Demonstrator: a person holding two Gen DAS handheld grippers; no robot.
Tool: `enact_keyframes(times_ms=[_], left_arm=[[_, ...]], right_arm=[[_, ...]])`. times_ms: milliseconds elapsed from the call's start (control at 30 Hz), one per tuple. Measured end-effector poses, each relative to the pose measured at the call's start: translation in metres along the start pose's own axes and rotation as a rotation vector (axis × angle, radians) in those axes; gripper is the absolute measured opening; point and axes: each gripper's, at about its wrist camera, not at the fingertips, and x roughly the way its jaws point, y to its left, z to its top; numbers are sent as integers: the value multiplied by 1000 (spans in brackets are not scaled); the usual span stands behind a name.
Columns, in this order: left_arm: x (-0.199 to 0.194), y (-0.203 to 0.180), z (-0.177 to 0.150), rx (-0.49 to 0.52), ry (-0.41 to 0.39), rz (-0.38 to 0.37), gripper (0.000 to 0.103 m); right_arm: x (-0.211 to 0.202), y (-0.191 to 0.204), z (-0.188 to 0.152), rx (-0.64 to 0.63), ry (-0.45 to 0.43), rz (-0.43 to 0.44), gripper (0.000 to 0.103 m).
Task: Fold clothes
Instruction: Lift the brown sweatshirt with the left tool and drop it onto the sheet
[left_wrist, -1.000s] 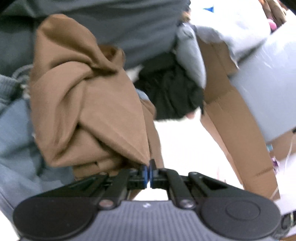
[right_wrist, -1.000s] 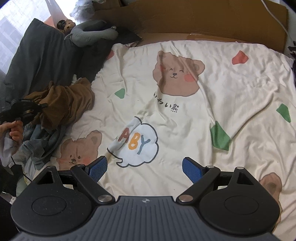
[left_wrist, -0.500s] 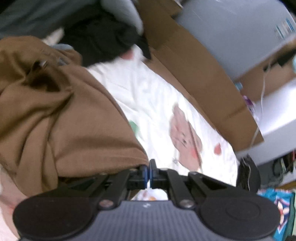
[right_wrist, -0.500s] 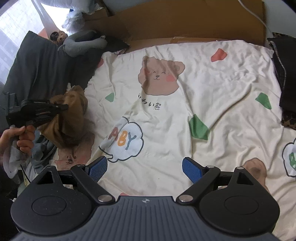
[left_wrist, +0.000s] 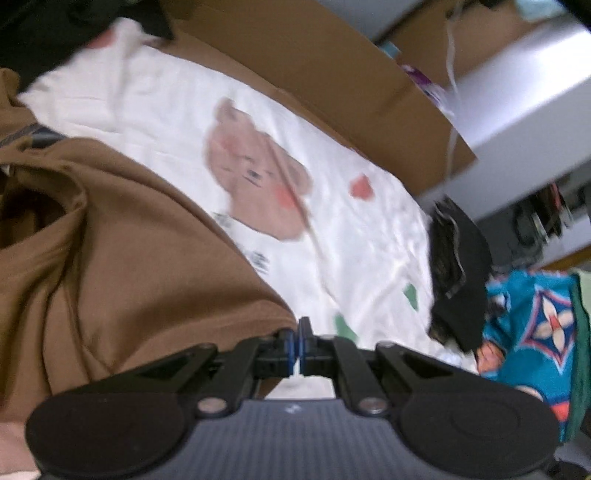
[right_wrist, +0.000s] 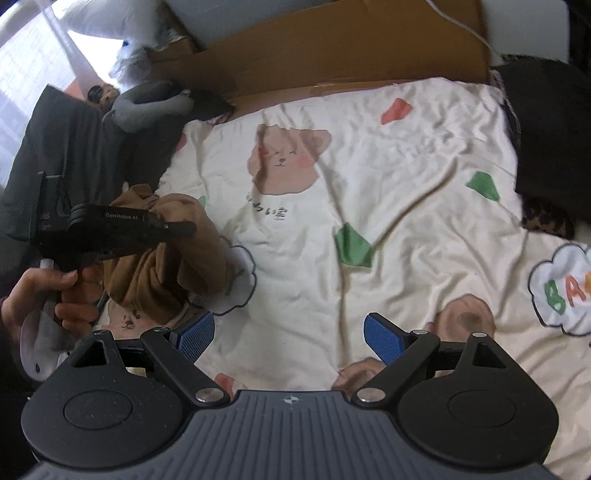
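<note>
Hanging garment: a brown garment (right_wrist: 166, 254) droops in a bunch from the left gripper (left_wrist: 298, 345), its lower folds resting on the left part of the bear-print sheet (right_wrist: 369, 206).
Left gripper: the jaws are pressed together on an edge of the brown cloth; in its own view the fabric fills the left half of the picture, with a dark opening showing at far left.
Garment's lie: bunched and crumpled, with no clear long axis; the mass hangs downward from the pinched edge. Which end is which I cannot tell.
Left hand: the person's hand (right_wrist: 55, 295) grips the handle at the left edge of the right wrist view.
Right gripper (right_wrist: 288, 336): the jaws stand wide apart with nothing between them, above bare sheet, just right of the garment.
Open room: the middle and right of the sheet lie bare, wrinkled but free of clothes.
Edges: brown cardboard (right_wrist: 351, 48) runs along the far side; a dark pillow (right_wrist: 74, 147) and a grey plush toy (right_wrist: 147, 105) crowd the far-left corner; black cloth (right_wrist: 550, 140) lies on the right edge, and the left wrist view shows a turquoise patterned fabric (left_wrist: 535, 314) beyond it.
</note>
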Motion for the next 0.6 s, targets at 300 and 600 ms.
enact_keyframes(times_ms=[300,600], left_arm=[[41,-61,-12,125,117,-26,2],[88,-122,-17,320,220,1,4]], right_arm=[[-4,-25,-5,68,-34,4,91],[-5,-46,-6,126,-53,-20,91]])
